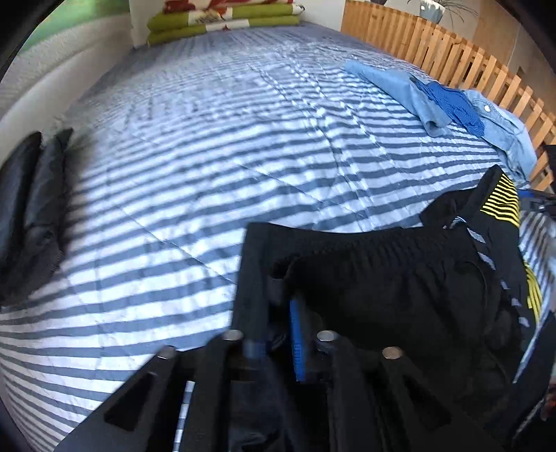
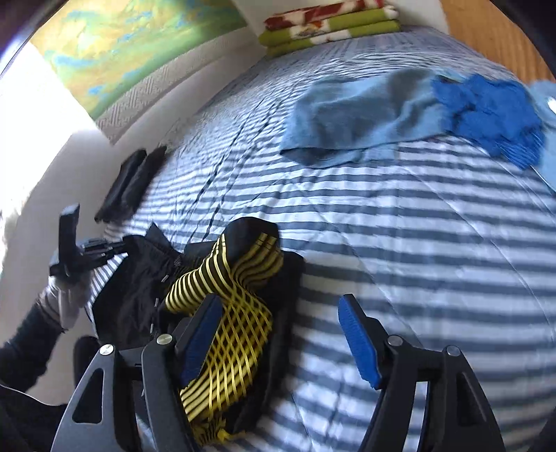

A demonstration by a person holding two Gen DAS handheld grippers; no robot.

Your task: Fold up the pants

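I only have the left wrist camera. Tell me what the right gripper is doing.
Observer: The right gripper is open and grips nothing.
Operator: Say where it sits against the pants.
Observer: One pad lies against the yellow-striped part of the pants; the other is over the bare striped bedspread.
Operator: Check my left grip from that side.
Observer: Black cloth runs into the tips of the left gripper, which a gloved hand holds.

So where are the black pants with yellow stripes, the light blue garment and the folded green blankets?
Black pants (image 2: 222, 333): right wrist view, yellow-striped panel.
Light blue garment (image 2: 351, 114): right wrist view, middle of the cloth.
Folded green blankets (image 1: 222, 17): left wrist view, front of the stack.
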